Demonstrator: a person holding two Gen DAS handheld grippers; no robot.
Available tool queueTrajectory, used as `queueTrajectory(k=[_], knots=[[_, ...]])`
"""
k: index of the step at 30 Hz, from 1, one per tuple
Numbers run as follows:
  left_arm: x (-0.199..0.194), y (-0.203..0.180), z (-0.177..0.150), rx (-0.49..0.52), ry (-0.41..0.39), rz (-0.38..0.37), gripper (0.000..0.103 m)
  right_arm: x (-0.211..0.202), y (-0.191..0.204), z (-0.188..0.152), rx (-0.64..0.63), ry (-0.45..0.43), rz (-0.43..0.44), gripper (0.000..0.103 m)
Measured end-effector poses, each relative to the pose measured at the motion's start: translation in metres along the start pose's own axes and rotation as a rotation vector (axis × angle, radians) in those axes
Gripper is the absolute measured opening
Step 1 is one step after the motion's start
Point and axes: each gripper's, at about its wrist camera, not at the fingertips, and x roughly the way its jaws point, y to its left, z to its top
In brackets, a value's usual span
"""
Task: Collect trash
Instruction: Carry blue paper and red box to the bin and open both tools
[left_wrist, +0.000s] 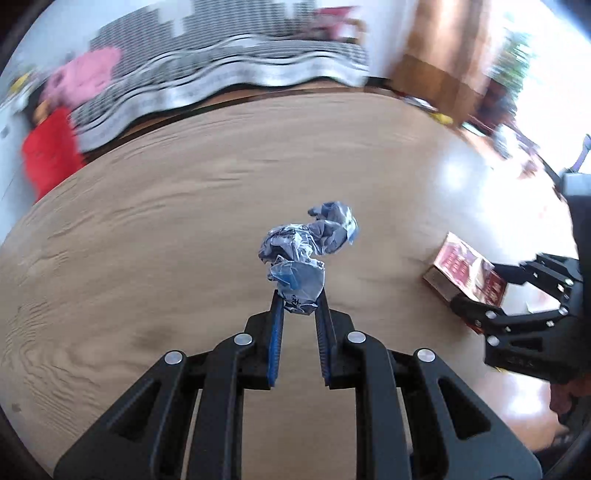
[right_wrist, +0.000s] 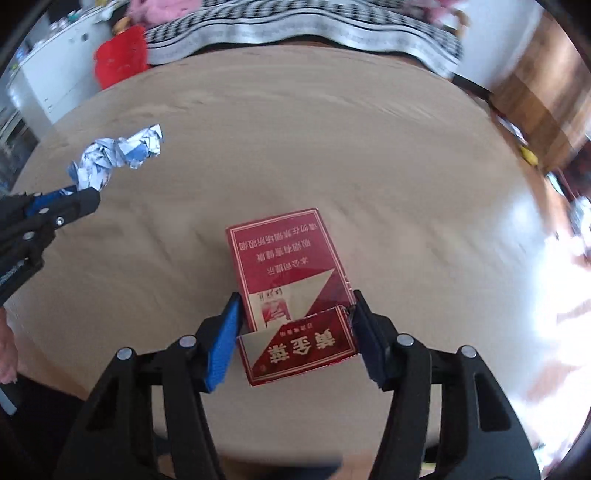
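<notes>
- Left tongs (left_wrist: 298, 301) pinch the crumpled blue-white wrapper (left_wrist: 308, 254); its print is unreadable.
- Right tongs (right_wrist: 293, 321) clamp the red cigarette pack (right_wrist: 291, 273) over the wooden bench (right_wrist: 332, 147); background blurred.

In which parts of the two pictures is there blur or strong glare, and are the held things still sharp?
Left wrist view: the background beyond the table is motion-blurred, glare whitens the right side, the crumpled wrapper in the left gripper is sharp. Right wrist view: glare washes out the right edge, the red box between the right gripper fingers reads clearly.
</notes>
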Motion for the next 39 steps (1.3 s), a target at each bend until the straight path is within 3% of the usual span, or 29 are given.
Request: queueTrajectory(k=[5, 9, 16, 20, 27, 39], knots=[[-0.014, -0.126, -0.034, 0.194, 0.003, -0.13, 0.016, -0.031, -0.091, -0.087, 0.158, -0.002, -0.077, 0.057], [-0.017, -0.197, -0.056, 0.308, 0.012, -0.198, 0.016, -0.039, -0.149, -0.144, 0.276, 0.02, -0.106, 0.057], [0.0, -0.288, -0.082, 0.407, 0.068, -0.277, 0.016, 0.006, -0.229, -0.221, 0.445, 0.184, -0.081, 0.057], [0.021, -0.313, -0.087, 0.421, 0.108, -0.29, 0.016, 0.035, -0.256, -0.245, 0.521, 0.265, -0.036, 0.057], [0.061, -0.336, -0.08, 0.431, 0.175, -0.289, 0.016, 0.062, -0.272, -0.24, 0.55, 0.329, -0.01, 0.057], [0.09, -0.352, -0.066, 0.414, 0.204, -0.28, 0.016, 0.071, -0.276, -0.234, 0.564, 0.339, -0.01, 0.057]])
